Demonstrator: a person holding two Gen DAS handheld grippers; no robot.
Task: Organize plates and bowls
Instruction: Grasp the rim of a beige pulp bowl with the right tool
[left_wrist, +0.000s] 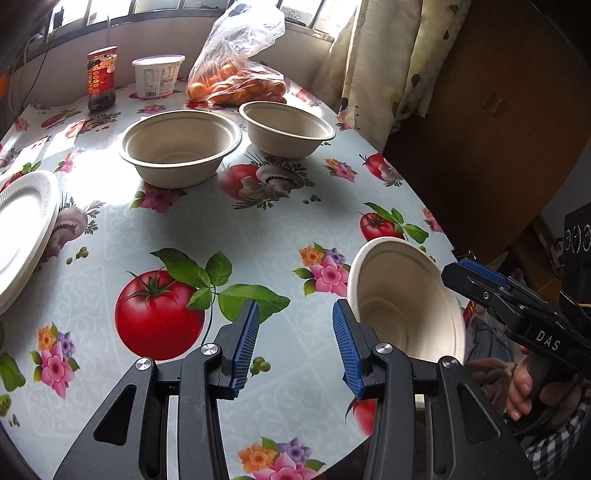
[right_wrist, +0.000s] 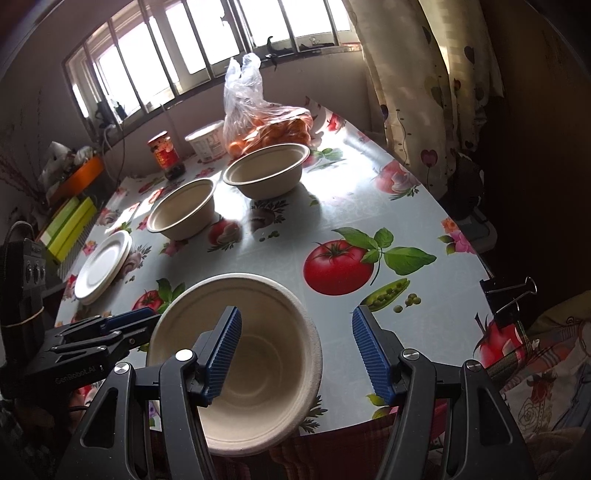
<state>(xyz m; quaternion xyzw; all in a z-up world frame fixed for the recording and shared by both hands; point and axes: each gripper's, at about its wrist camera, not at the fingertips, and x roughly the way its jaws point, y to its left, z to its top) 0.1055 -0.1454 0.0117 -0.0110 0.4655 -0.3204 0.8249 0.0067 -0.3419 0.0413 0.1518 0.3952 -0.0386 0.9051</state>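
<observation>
A beige paper bowl sits at the table's near edge, overhanging it a little; it also shows tilted in the left wrist view. My right gripper is open, its left finger inside the bowl and its right finger outside the rim. My left gripper is open and empty over the tablecloth, just left of that bowl. Two more beige bowls stand farther back. A small stack of white plates lies at the left; it also shows in the right wrist view.
A bag of oranges, a white tub and a sauce jar stand at the table's far side. A binder clip grips the cloth at the right edge. Curtains hang to the right.
</observation>
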